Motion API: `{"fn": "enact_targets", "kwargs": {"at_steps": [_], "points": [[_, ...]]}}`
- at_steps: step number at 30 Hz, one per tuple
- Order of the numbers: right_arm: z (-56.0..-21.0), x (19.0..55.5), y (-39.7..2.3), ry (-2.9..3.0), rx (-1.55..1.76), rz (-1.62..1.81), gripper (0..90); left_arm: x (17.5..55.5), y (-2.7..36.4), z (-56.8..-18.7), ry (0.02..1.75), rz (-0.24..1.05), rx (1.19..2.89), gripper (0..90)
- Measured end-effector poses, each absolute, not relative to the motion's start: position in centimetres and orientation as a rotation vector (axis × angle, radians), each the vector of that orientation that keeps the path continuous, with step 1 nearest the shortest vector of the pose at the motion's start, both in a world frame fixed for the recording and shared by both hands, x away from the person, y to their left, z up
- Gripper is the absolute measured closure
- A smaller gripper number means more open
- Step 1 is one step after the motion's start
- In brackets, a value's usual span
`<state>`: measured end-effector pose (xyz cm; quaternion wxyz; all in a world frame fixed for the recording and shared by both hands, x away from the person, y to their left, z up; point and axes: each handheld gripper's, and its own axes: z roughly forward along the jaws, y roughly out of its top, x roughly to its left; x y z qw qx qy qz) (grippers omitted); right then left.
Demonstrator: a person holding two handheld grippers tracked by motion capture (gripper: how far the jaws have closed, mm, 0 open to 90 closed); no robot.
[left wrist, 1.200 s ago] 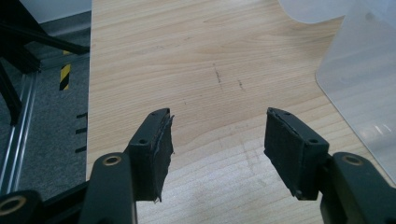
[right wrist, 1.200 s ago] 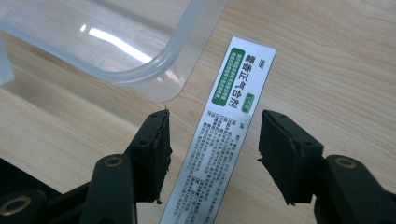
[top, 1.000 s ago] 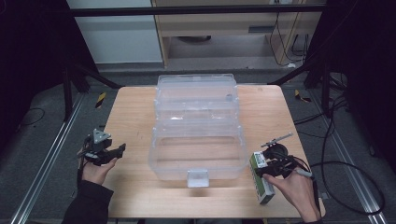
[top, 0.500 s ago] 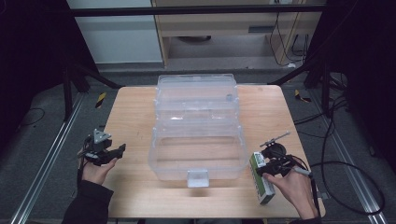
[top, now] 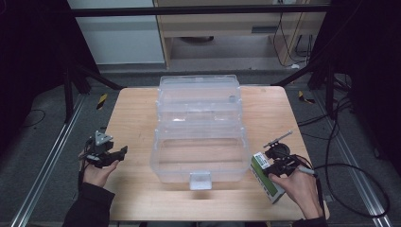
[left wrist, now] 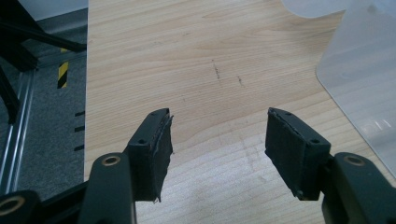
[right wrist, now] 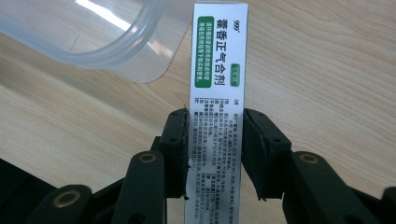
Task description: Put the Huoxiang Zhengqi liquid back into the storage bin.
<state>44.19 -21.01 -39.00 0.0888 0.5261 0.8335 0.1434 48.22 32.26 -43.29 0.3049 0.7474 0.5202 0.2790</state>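
Observation:
A white and green medicine box [top: 271,187] lies flat on the wooden table [top: 132,113], near its front right corner. My right gripper [top: 265,169] has just been closing on this box [right wrist: 218,70], and its pads [right wrist: 176,140] now press the box's two long sides. The box points towards the clear plastic container [top: 201,142] in the middle of the table. My left gripper [top: 119,154] rests at the table's left edge. Its jaws [left wrist: 217,119] are wide open over bare wood, with nothing between them.
The container's lid [top: 198,90] is folded back towards the far side, and a latch tab [top: 200,179] sticks out at the front. The container's rounded corner [right wrist: 107,42] lies just left of the box. A metal rail [top: 47,161] runs along the floor on the left.

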Motion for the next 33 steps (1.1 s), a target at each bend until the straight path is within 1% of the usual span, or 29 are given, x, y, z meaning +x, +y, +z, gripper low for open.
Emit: {"fn": "enact_targets", "kwargs": {"at_steps": [5,18,24,33], "points": [[-39.3,44.4,-20.9,2.501,1.569,0.404,60.1,48.2,32.3,-43.3,1.379,0.739,1.981,40.3],[-39.4,44.9,-20.8,2.517,1.596,0.358,63.3,48.3,32.4,-43.3,1.383,0.733,1.985,40.1],[-39.3,45.2,-20.7,2.525,1.616,0.325,63.7,48.3,32.4,-43.3,1.385,0.727,1.989,39.7],[-38.2,45.1,-21.3,2.503,1.625,0.379,63.8,48.3,32.3,-43.3,1.387,0.730,1.992,39.5]]}}
